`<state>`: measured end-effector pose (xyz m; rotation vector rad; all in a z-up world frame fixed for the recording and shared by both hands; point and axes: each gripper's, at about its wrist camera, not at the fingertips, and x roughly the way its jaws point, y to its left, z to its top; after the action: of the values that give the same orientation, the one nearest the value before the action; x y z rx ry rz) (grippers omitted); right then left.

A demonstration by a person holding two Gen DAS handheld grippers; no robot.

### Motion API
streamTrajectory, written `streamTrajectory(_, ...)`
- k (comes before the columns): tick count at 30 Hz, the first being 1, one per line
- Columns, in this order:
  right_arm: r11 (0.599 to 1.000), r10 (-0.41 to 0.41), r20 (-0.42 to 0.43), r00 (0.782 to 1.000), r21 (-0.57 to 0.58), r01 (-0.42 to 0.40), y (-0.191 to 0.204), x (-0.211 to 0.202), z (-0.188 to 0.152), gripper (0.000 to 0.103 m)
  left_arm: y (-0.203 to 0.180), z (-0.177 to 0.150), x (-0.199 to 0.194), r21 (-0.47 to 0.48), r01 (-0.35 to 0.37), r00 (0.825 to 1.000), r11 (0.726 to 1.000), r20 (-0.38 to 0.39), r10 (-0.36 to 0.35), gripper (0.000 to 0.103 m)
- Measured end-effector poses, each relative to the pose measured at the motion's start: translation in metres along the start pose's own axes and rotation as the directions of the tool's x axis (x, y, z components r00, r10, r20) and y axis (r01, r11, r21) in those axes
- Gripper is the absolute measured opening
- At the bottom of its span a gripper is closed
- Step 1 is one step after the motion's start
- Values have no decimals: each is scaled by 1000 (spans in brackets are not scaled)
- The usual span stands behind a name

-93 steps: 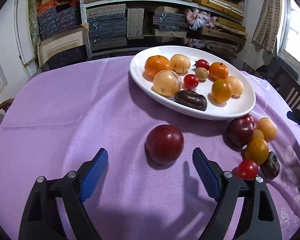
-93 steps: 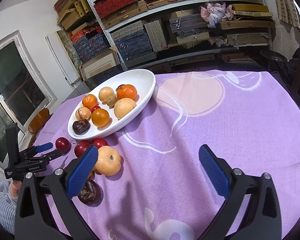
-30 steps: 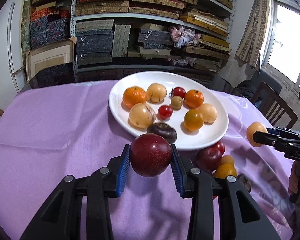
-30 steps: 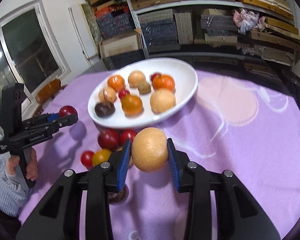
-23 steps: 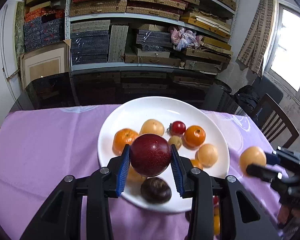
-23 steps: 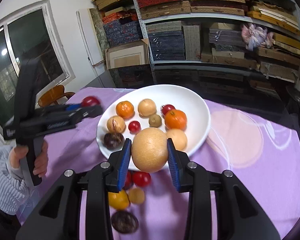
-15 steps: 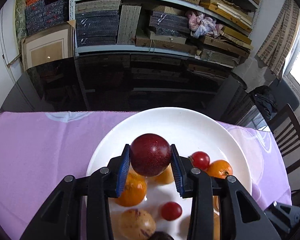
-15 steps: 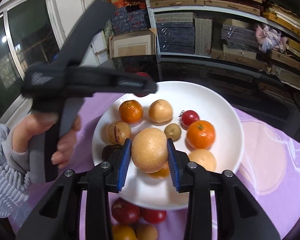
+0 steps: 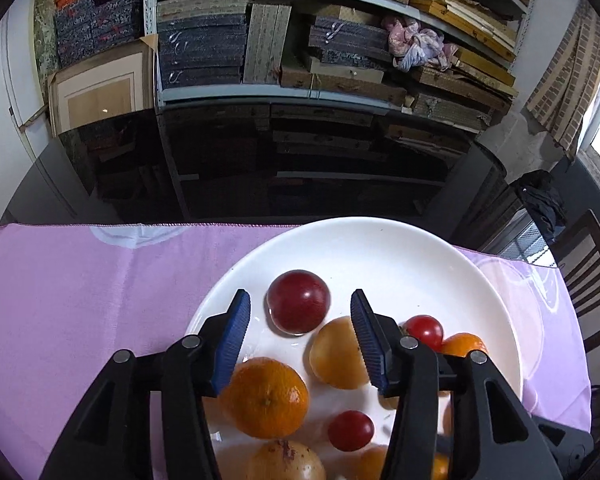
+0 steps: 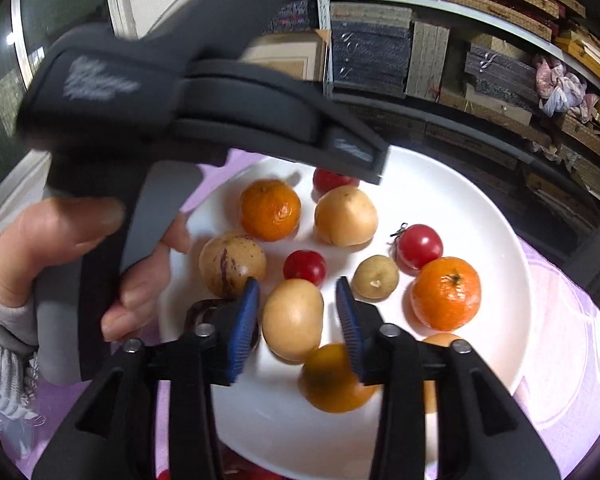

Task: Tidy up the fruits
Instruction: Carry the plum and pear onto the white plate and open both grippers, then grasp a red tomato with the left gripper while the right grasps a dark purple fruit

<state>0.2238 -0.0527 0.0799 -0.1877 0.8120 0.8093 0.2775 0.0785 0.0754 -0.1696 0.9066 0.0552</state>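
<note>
My two wrist views look down on a bench draped in a purple cloth [image 9: 80,300], with packed shelves [image 9: 300,40] behind it. The largest task item is the white plate [image 9: 400,248], which sits on the cloth and carries most of the fruit.

My left gripper [image 9: 300,322] hovers over the plate's near-left part with its blue pads spread wide; nothing is between them in contact. The dark red plum [image 9: 299,301] rests on the plate, in line with the gap between the pads and apart from both. Just beside it to the right lies a tan round fruit [image 9: 338,354]; nearer the camera sits a mandarin [image 9: 265,398], and a cherry tomato [image 9: 351,430] lies right of that.

In the right wrist view, the left gripper's dark body and the person's left hand [image 10: 72,264] fill the upper left. My right gripper [image 10: 298,312] is parted moderately over the plate's near side; a tan round fruit [image 10: 293,319] lies between its pads with a narrow gap visible on each side, so I read it as released. An amber fruit [image 10: 332,380] lies just below it, blurred. A small greenish-tan fruit [image 10: 375,277] sits to the right.
</note>
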Motion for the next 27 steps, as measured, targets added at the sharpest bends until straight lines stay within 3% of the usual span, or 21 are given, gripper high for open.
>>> streamTrajectory(3,999,-8,91,996,53,4,-17,-44,-12,68,0,-15,-43,29,6,997,1000,72,-8,61)
streamTrajectory(5,995,-16,147,989,96,2,-29,-74,-25,85,-3,-35,-72,71,-24,992,997,125,15,66)
streamTrajectory(7,990,-31,189,981,142,4,-42,-103,-46,93,-8,-61,-95,121,-40,988,992,153,21,69)
streamTrajectory(10,975,-35,231,972,220,-17,-61,-132,-79,96,-22,-111,-118,203,-43,987,978,159,11,70)
streamTrajectory(14,920,-30,282,959,382,-83,-90,-148,-124,99,-48,-173,-130,271,-40,987,962,160,-4,73)
streamTrajectory(17,881,-15,255,967,461,-108,-106,-145,-143,99,-65,-203,-124,322,-64,986,944,164,11,73)
streamTrajectory(22,875,-11,267,964,469,-120,-116,-155,-153,99,-77,-220,-107,357,-63,990,932,142,12,73)
streamTrajectory(27,876,-4,265,964,466,-125,-116,-154,-150,99,-70,-219,-93,321,-47,994,946,109,12,75)
